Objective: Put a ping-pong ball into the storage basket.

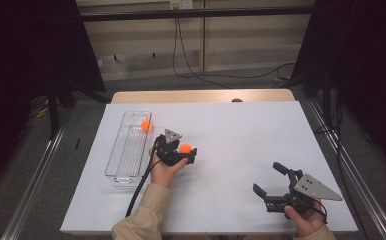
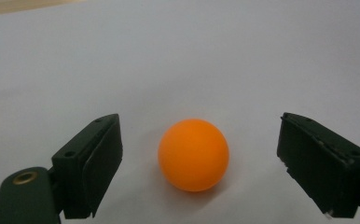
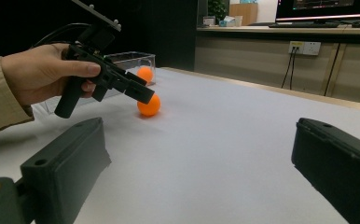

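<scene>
An orange ball [image 1: 185,148] rests on the white table top [image 1: 241,130] left of centre. My left gripper [image 1: 187,153] is lowered around it, open. In the left gripper view the ball [image 2: 193,154] lies between the two black jaws with a gap on each side, and my left gripper [image 2: 199,117] does not touch it. A second orange ball [image 1: 145,125] lies in the far end of a clear tray [image 1: 126,157]. My right gripper [image 1: 266,177] stands open near the front right, nothing between its fingers. From there I see the left gripper [image 3: 143,95] over the ball [image 3: 148,105].
The clear tray [image 3: 131,58] runs lengthwise along the table's left side. Black curtains flank the table, and metal rails run along the floor on both sides. A cable trails from the left gripper toward the front edge.
</scene>
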Motion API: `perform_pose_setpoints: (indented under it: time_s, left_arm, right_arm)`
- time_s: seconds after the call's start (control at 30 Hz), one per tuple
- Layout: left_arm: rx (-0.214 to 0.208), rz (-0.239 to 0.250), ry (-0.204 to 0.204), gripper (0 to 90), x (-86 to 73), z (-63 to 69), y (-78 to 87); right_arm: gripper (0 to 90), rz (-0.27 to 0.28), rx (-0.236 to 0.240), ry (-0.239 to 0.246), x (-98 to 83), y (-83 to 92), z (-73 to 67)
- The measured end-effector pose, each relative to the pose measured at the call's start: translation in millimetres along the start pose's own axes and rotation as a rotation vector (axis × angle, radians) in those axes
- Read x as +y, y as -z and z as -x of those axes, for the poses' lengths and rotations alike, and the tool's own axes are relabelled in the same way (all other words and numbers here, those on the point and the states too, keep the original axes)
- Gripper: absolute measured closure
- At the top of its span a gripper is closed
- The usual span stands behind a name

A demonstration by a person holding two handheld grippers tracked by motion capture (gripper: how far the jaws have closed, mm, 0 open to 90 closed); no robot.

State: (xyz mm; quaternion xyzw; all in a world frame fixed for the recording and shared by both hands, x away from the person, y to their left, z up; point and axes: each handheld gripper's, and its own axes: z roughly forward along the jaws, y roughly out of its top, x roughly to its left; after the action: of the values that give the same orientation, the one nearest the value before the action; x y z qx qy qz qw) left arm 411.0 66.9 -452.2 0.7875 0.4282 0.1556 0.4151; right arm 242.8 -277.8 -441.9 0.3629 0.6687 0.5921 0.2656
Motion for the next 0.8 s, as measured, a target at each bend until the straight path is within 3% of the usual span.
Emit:
perform_pose_setpoints:
  time_s: [0.8]
  left_arm:
    - [0.005, -0.038, 0.011, 26.6, -2.3, -4.9, -8.7]
  right_arm:
    - [2.5, -0.001, 0.001, 0.0, 0.0, -0.1, -0.2]
